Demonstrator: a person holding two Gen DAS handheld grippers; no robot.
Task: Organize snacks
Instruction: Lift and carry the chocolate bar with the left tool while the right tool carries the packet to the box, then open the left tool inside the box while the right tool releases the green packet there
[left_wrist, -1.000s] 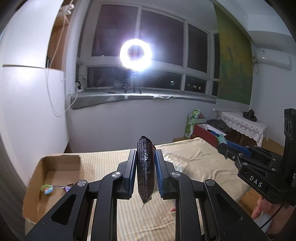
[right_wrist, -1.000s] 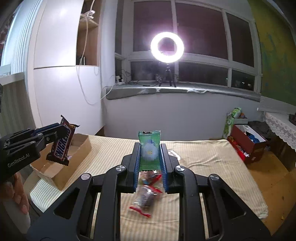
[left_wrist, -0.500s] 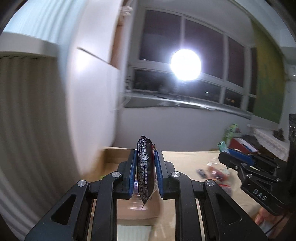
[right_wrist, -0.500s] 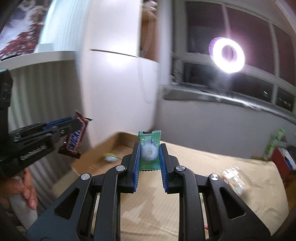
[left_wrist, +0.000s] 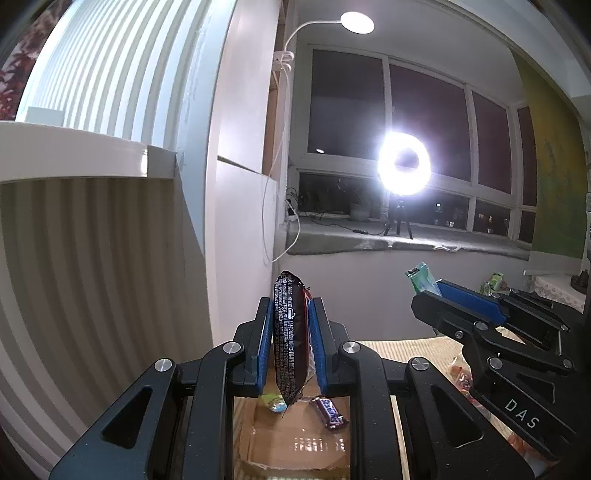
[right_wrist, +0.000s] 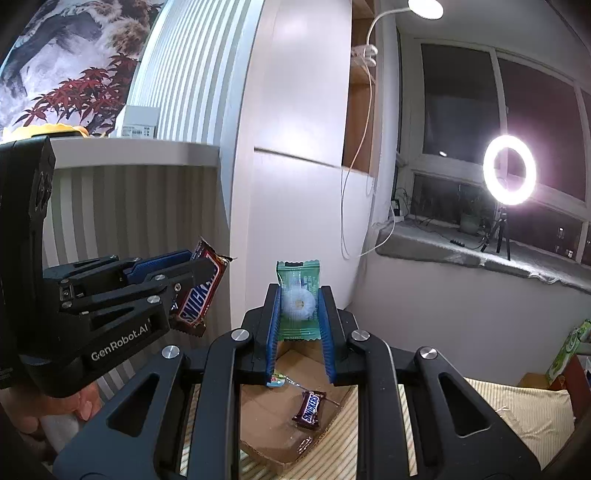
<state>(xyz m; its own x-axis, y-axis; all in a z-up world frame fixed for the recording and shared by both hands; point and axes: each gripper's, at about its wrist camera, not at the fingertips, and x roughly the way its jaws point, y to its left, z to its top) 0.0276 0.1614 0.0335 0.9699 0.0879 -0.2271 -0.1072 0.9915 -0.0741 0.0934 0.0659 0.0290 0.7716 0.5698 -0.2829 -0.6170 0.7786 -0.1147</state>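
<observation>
My left gripper (left_wrist: 291, 325) is shut on a brown Snickers bar (left_wrist: 290, 339), held edge-on above the open cardboard box (left_wrist: 280, 446). It also shows in the right wrist view (right_wrist: 199, 273), where the bar (right_wrist: 197, 295) juts out at the left. My right gripper (right_wrist: 300, 314) is shut on a green-wrapped ring candy (right_wrist: 297, 302), also above the box (right_wrist: 266, 417). The right gripper shows at the right of the left wrist view (left_wrist: 439, 291), with the green wrapper (left_wrist: 421, 278) at its tip. Inside the box lie a small Snickers (right_wrist: 310, 404) and a green-wrapped sweet (right_wrist: 277, 380).
The box sits on a striped cloth (right_wrist: 491, 398) near a white ribbed wall panel (left_wrist: 92, 277). More wrapped snacks (left_wrist: 461, 373) lie on the cloth to the right. A ring light (left_wrist: 404, 164) on a tripod stands on the window sill.
Both grippers swung left from over the snack pile to above the cardboard box, each still holding its snack. The box now lies right under the fingers.
</observation>
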